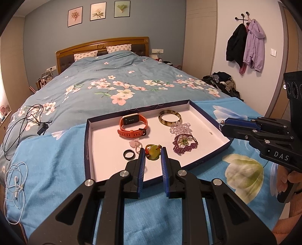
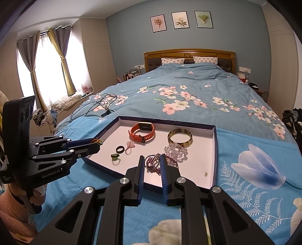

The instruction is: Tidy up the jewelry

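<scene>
"Starting nearest: how do the two tongs stand?" asks Lin.

"The left gripper (image 1: 152, 150) is clenched on a braided cord piece (image 1: 153, 155) with a yellow-green stone, held over the near left part of the tray (image 1: 105, 150). The right gripper (image 2: 152, 157) is clenched on one small metal ring (image 2: 151, 161), near the tray's near right side," says Jo.

"One tray?"

"One, shallow, with a dark blue rim and a white floor, lying on the near end of the bed (image 1: 117, 88)."

"What lies in it?"

"At the near left there is one black ring (image 1: 129, 155), one small green piece (image 2: 114, 156) just beside it, and one pale pink piece (image 1: 135, 144) a little farther in. To the right lies one purple bead bracelet (image 1: 186, 144), with one clear bead bracelet (image 1: 180, 128) touching its far side. At the far end are one orange watch (image 1: 133, 125) on the left and one brown bangle (image 1: 169, 116) on the right, apart from each other."

"And beyond the tray?"

"Two cable tangles lie on the left of the quilt, the white cable (image 1: 16, 181) nearer and the black cable (image 1: 22, 122) farther. There are two pillows (image 1: 85, 55) at the headboard and three framed pictures (image 1: 98, 11) on the far wall."
</scene>
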Tool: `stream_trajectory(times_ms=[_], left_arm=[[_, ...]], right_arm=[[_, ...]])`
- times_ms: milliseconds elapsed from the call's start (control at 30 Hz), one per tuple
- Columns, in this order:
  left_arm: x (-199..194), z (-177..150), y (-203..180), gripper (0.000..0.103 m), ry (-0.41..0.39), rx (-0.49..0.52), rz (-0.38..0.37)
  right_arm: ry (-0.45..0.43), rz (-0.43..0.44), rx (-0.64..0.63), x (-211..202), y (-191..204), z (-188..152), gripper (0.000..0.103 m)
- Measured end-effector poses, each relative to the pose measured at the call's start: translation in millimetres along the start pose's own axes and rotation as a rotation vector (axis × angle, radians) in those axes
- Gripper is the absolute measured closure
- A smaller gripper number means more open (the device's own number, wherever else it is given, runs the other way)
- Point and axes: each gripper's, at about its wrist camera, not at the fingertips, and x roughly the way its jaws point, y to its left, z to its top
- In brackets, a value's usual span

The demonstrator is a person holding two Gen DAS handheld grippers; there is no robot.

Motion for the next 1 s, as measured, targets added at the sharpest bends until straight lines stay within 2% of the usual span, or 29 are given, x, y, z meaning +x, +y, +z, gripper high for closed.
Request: stream_trajectory(times_ms=[1000], left_arm=[[16,10,5,0.086,-0.008,0.000,0.036]], right_arm=[[0.010,-0.002,0.004,14,-7,6,0.088]])
